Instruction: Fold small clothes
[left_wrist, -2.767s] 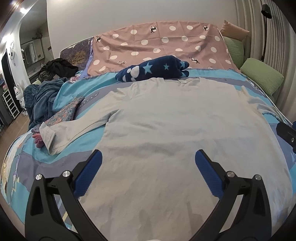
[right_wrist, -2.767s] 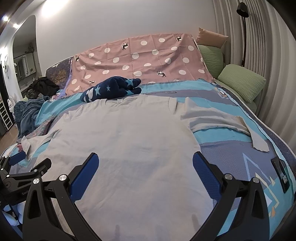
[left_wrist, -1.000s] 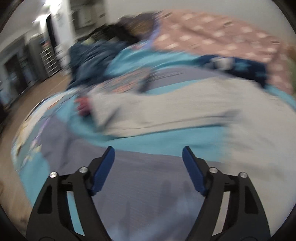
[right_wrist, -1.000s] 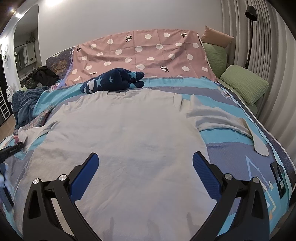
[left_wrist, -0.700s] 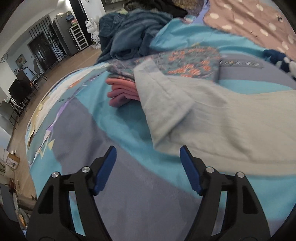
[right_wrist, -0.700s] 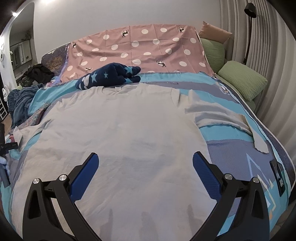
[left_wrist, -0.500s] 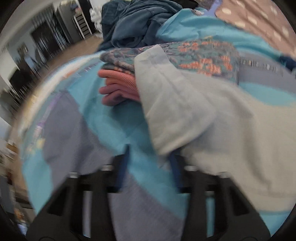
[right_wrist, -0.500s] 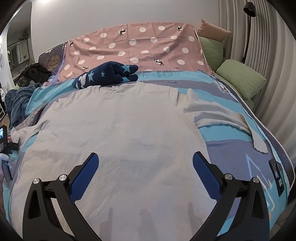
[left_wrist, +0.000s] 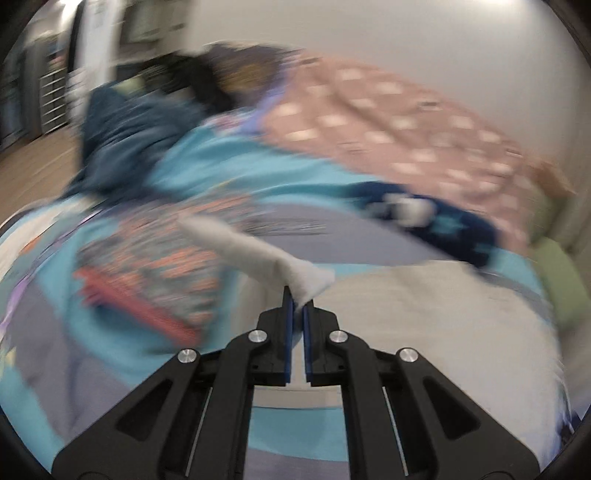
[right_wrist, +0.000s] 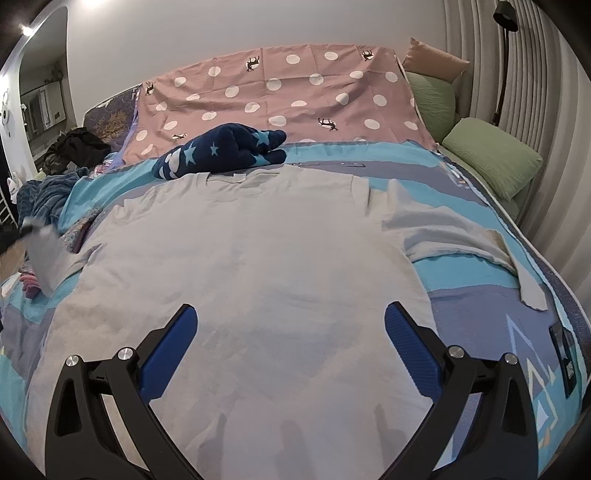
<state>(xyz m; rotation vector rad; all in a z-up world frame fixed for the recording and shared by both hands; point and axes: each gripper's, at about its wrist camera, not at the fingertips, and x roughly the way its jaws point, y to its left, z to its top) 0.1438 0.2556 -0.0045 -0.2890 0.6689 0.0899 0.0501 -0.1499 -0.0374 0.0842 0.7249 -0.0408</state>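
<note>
One view only: left gripper (left_wrist: 297, 301) pinching sleeve (left_wrist: 258, 254).

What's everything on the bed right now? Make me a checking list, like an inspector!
Surface: bed with a blue patterned cover.
Job's things: grey long-sleeved shirt spread flat; its left sleeve is lifted, its right sleeve lies out to the side.
Clutter: navy star blanket, dark clothes pile, pink folded cloth, green pillows, dark flat device near the bed edge.
Grippers: left gripper shut on the left sleeve's cuff; right gripper open above the shirt's hem.
Cables: nothing seen.
Surroundings: pink dotted sheet at the head, floor lamp, pale wall.
</note>
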